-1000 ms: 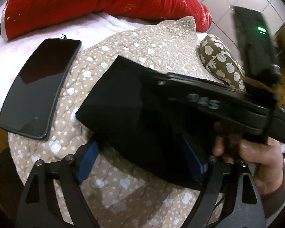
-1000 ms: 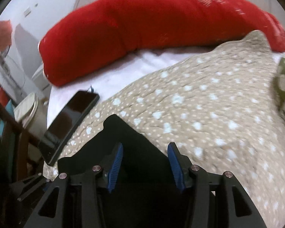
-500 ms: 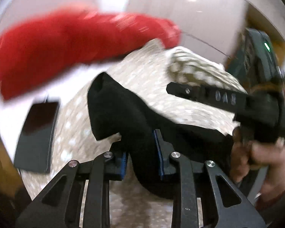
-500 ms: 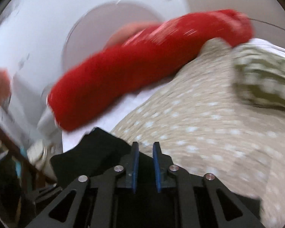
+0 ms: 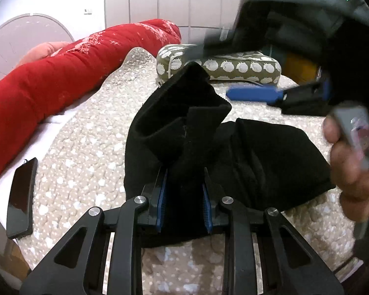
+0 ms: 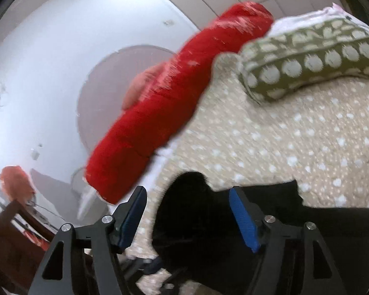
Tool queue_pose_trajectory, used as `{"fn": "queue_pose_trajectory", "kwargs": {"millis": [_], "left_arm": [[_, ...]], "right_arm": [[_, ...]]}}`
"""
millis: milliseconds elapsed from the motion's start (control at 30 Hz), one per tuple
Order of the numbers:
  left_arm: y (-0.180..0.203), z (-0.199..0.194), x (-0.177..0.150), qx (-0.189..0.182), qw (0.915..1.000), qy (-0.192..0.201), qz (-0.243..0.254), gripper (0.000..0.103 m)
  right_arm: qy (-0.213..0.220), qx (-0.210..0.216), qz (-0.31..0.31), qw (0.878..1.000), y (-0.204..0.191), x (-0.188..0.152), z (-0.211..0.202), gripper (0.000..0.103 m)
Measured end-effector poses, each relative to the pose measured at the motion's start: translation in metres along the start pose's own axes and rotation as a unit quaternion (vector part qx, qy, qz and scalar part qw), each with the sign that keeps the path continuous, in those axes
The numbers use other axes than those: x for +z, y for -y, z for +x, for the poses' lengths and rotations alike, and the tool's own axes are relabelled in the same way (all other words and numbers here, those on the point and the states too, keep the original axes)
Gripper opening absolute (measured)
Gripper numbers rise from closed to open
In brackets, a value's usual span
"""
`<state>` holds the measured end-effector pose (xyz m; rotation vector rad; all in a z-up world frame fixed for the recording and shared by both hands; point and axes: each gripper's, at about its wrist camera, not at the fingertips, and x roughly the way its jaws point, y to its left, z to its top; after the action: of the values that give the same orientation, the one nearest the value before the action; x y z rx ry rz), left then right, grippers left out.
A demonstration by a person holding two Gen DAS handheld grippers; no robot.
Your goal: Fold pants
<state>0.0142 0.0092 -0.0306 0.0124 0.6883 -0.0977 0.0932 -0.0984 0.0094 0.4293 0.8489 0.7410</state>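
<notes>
Clamping a thick bunch of the black pants (image 5: 184, 137), our left gripper (image 5: 184, 204) is pinching the cloth between its blue pads, while our right gripper (image 6: 189, 217) is opening wide and gripping nothing, although dark cloth is lying between and below its fingers. The pants are lying in a loose heap on the near middle of the spotted beige quilt (image 5: 91, 127), with one folded end rising toward the far side. We are judging that the fold is being carried over; to do it well, we are advising that the held edge be drawn flat and laid square on the layer beneath before the release, and that the right gripper smooth the bulge on the right. A black phone (image 5: 21, 196) is lying at the left edge of the quilt, well apart from the pants. A red bolster (image 5: 69, 73) is lying along the far left, and an olive patterned cushion (image 5: 233, 67) is sitting just beyond the pants. The person's hand (image 5: 349, 162) is crowding the right side.
</notes>
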Motion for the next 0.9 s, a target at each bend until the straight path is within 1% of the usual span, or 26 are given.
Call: {"fn": "queue_pose_trajectory", "kwargs": {"millis": [33,67,133,200,233,300,400,433,467,500,533,567,600,633,667,700,733,767,800,833,900], "left_arm": [[-0.001,-0.002,-0.001,-0.001,1.0000,0.000,-0.001,0.023],[-0.001,-0.003,-0.002,-0.001,1.0000,-0.002,0.000,0.023],[0.002,-0.005,-0.008,0.002,1.0000,-0.004,0.007,0.023],[0.005,-0.006,-0.012,0.006,0.9998,-0.006,0.016,0.023],[0.008,-0.006,-0.015,0.008,0.9997,-0.007,0.021,0.023],[0.014,-0.008,-0.019,0.011,0.9995,-0.006,0.028,0.023],[0.017,-0.010,-0.023,0.015,0.9991,-0.004,0.040,0.023],[0.020,-0.011,-0.025,0.018,0.9988,-0.004,0.046,0.023],[0.021,-0.013,-0.027,0.020,0.9985,-0.004,0.051,0.023],[0.023,-0.015,-0.028,0.020,0.9980,-0.004,0.060,0.024],[0.025,-0.018,-0.029,0.017,0.9974,-0.005,0.070,0.024],[0.026,-0.020,-0.030,0.010,0.9968,-0.008,0.079,0.024],[0.024,-0.025,-0.031,-0.006,0.9961,-0.015,0.086,0.025],[0.020,-0.032,-0.031,-0.030,0.9957,-0.016,0.086,0.025],[0.016,-0.042,-0.031,-0.056,0.9949,-0.014,0.083,0.025],[0.011,-0.049,-0.030,-0.073,0.9941,-0.011,0.079,0.029],[0.004,-0.058,-0.028,-0.090,0.9931,-0.005,0.075,0.029],[0.000,-0.064,-0.026,-0.094,0.9929,0.001,0.073,0.029],[-0.003,-0.070,-0.023,-0.090,0.9934,0.010,0.071,0.029],[-0.006,-0.074,-0.019,-0.082,0.9943,0.018,0.067,0.029],[-0.010,-0.077,-0.014,-0.072,0.9955,0.025,0.056,0.029]], "right_arm": [[-0.017,-0.007,0.008,1.000,0.004,-0.003,0.010,0.068],[-0.026,-0.003,0.014,1.000,0.006,-0.004,0.015,0.068],[-0.041,0.013,0.039,0.998,0.009,-0.009,0.026,0.068],[-0.045,0.039,0.056,0.997,0.006,-0.011,0.033,0.068],[-0.045,0.046,0.059,0.996,0.005,-0.011,0.036,0.068],[-0.048,0.038,0.065,0.996,0.002,-0.010,0.036,0.068],[-0.030,0.037,0.064,0.997,0.004,-0.008,0.028,0.068],[-0.029,0.029,0.065,0.997,0.004,-0.007,0.026,0.068],[-0.038,0.018,0.060,0.997,0.004,-0.008,0.028,0.068],[-0.051,0.005,0.051,0.997,0.004,-0.009,0.033,0.063],[-0.068,-0.017,0.035,0.997,0.002,-0.013,0.038,0.055],[-0.077,-0.032,0.018,0.996,0.002,-0.017,0.041,0.035],[-0.077,-0.039,0.008,0.996,0.003,-0.020,0.042,0.029],[-0.068,-0.051,-0.002,0.996,0.005,-0.021,0.036,0.024],[-0.059,-0.055,-0.007,0.997,0.009,-0.022,0.031,0.017],[-0.050,-0.058,-0.009,0.997,0.012,-0.021,0.023,0.015],[-0.039,-0.061,-0.005,0.997,0.017,-0.019,0.012,0.012],[-0.021,-0.065,-0.002,0.998,0.021,-0.017,-0.001,0.005],[-0.008,-0.070,-0.006,0.998,0.024,-0.015,-0.012,0.004],[0.002,-0.074,-0.011,0.997,0.025,-0.013,-0.023,0.000],[0.024,-0.089,-0.028,0.995,0.024,-0.012,-0.042,0.000]]}}
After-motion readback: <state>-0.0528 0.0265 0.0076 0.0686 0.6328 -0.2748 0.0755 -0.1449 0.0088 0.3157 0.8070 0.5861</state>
